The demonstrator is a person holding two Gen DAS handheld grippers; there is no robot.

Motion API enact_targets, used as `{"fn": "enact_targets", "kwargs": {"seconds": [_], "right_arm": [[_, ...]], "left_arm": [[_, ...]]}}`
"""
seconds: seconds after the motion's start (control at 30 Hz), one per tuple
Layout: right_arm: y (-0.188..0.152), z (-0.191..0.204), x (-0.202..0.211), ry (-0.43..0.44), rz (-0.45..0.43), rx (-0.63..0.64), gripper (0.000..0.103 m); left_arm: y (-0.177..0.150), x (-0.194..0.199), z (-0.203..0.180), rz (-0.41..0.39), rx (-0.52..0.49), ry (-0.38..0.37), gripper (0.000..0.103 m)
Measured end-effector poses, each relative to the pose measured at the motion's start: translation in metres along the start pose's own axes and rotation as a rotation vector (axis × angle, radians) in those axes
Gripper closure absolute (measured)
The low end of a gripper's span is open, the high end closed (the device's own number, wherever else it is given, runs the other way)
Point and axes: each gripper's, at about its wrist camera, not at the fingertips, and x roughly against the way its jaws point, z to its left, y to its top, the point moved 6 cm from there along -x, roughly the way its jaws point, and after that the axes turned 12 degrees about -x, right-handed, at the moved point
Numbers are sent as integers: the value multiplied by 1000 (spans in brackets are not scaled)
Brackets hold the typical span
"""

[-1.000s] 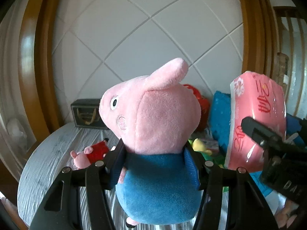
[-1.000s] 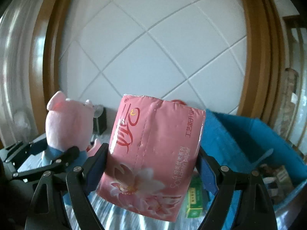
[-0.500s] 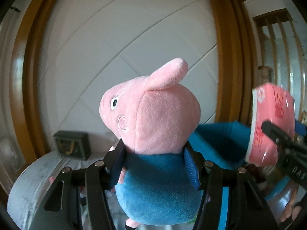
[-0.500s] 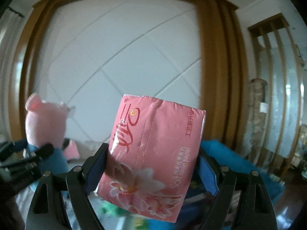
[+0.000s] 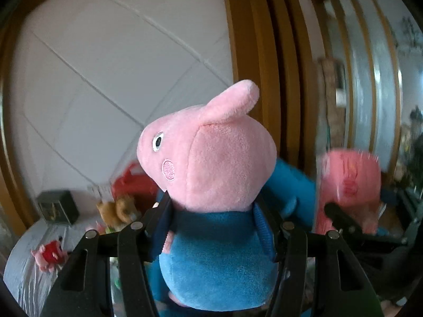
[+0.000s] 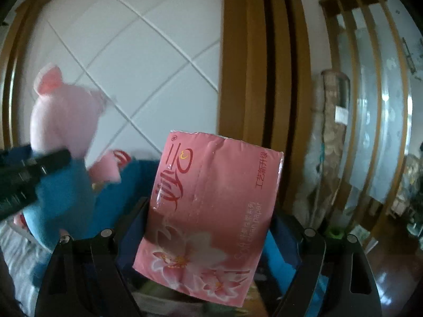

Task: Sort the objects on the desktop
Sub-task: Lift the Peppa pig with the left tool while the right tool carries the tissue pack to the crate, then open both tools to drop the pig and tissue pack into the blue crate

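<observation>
Pink pig plush (image 5: 211, 185) w/ blue body is up in the air, upright, clamped at the waist by left tongs (image 5: 211, 227). Pink tissue pack (image 6: 211, 211) is also off the surface, tilted, pinched betw. right tongs (image 6: 208, 227) set wide. Behind: grey surface (image 5: 23, 264) w/ small red-dressed pig toy (image 5: 49, 255), dark box (image 5: 56, 206), blue bin (image 5: 293, 185), all blurred.

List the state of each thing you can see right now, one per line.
Left gripper: shut on the pig plush.
Pig plush: upright, held in the air.
Right gripper: shut on the tissue pack.
Tissue pack: sealed, tilted, held up.
Small pig toy: lying on the table.
</observation>
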Motion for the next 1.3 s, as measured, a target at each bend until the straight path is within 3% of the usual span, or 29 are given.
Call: {"fn": "enact_targets", "kwargs": {"seconds": [0.2,0.3,0.47,0.6,0.7,0.87,1.3], "right_arm": [[-27,-28,-31,-18,66,37,17],[-34,-39,-45,4,100,27,17],[-41,-43,-53,26,118,19,17],[-39,-41,-52,31,93,10,16],[-31,-31,-53,19,75,-7,2],[-27,-31,-50,13,88,-7,0],[-52,-54,-11,2,159,-28,0]], "left_arm": [[-45,-60,-35,283,-18,-57,46],[-64,-73,-49,360,-22,-78,45],[-74,-67,-50,367,-44,-51,37],[-71,-65,-40,368,-29,-24,21],[-72,-65,-36,376,-23,-13,13],[-72,-62,-29,379,-8,-2,10],[-79,-34,-43,355,-31,-39,10]]}}
